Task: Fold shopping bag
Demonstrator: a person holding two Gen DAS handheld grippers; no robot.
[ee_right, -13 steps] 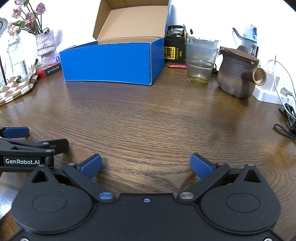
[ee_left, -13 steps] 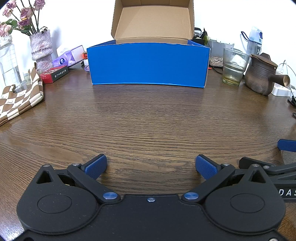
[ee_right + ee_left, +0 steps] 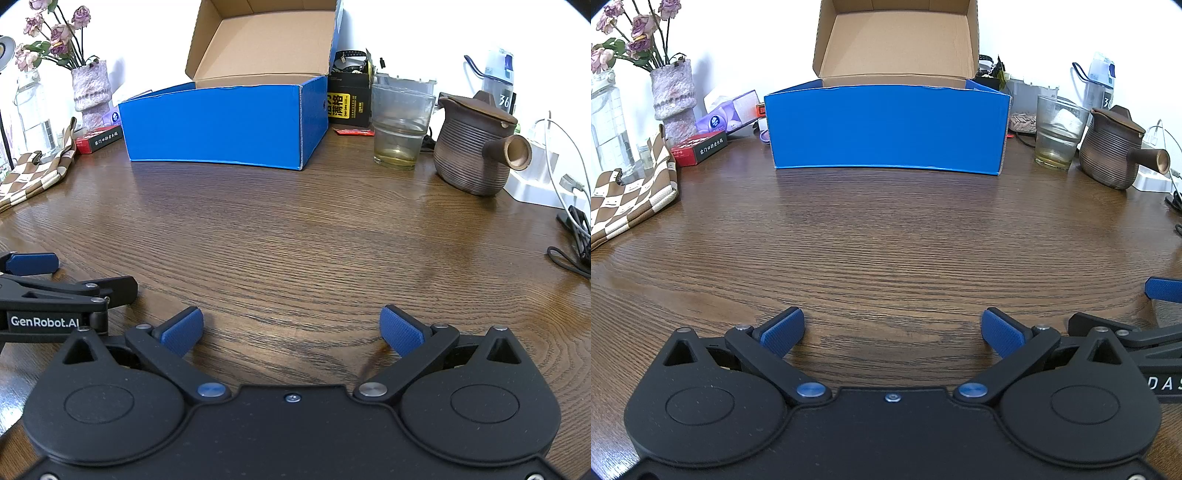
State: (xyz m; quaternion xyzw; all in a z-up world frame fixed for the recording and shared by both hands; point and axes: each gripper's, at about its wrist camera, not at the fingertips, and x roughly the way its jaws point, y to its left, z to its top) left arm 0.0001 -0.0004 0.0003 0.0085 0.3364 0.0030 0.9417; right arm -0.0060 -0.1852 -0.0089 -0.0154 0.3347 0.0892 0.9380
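I read "GenRobot.AI" on my left gripper (image 3: 33, 291); it and my right gripper (image 3: 291, 328) sit spread wide, grasping nothing, above the dark wooden table (image 3: 314, 236). The brown-and-cream checkered fabric shopping bag (image 3: 624, 199) lies far left, well apart from both.

Next to nothing different from the earlier pictures. In the right wrist view, at most a faint drift of the scene: blue box (image 3: 221, 125) a touch further left in frame, teapot (image 3: 472, 147) a touch further right and higher, too slight to call a real move of the right gripper (image 3: 291, 326). In the left wrist view, no shift to make out around the left gripper (image 3: 892, 328), on the surface (image 3: 886, 240) or at the checkered bag (image 3: 628, 199). Same wide spread of both pairs of jaws as 0.4 s ago
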